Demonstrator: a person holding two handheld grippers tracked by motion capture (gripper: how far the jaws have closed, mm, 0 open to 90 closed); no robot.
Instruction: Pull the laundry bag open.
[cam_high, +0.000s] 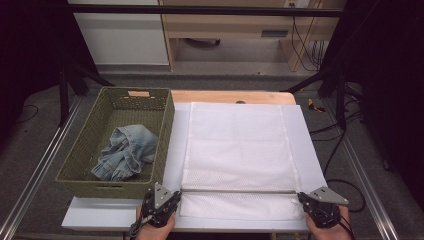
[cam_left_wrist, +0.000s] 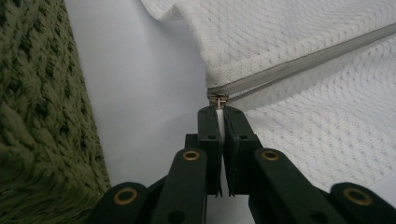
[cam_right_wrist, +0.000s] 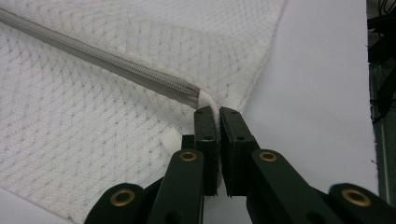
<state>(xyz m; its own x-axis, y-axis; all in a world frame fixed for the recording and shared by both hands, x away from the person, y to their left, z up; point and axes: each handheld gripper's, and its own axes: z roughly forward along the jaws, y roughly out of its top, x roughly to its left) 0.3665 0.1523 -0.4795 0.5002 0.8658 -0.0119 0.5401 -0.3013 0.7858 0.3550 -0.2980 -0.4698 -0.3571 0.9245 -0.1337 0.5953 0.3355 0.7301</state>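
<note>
Presently, left to right: wicker basket (cam_high: 102, 145) holding crumpled jeans (cam_high: 126, 152); left gripper (cam_left_wrist: 218, 109) clenched on the zipper pull (cam_left_wrist: 218, 99); white mesh laundry bag (cam_high: 239, 150) flat on the table (cam_high: 120, 215); right gripper (cam_right_wrist: 218, 110) clenched on the bag's fabric at the zipper's far end. Step judged: unzipping about to start. Next: draw the pull rightwards while the right anchors.

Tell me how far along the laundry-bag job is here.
Early. Done: the mesh bag lies flat beside the basket. In hand: the left tongs pinch the zipper pull, and the right tongs pinch the bag's fabric at the zipper's other end. Left: the zipper looks closed, and the jeans sit in the basket.
</note>
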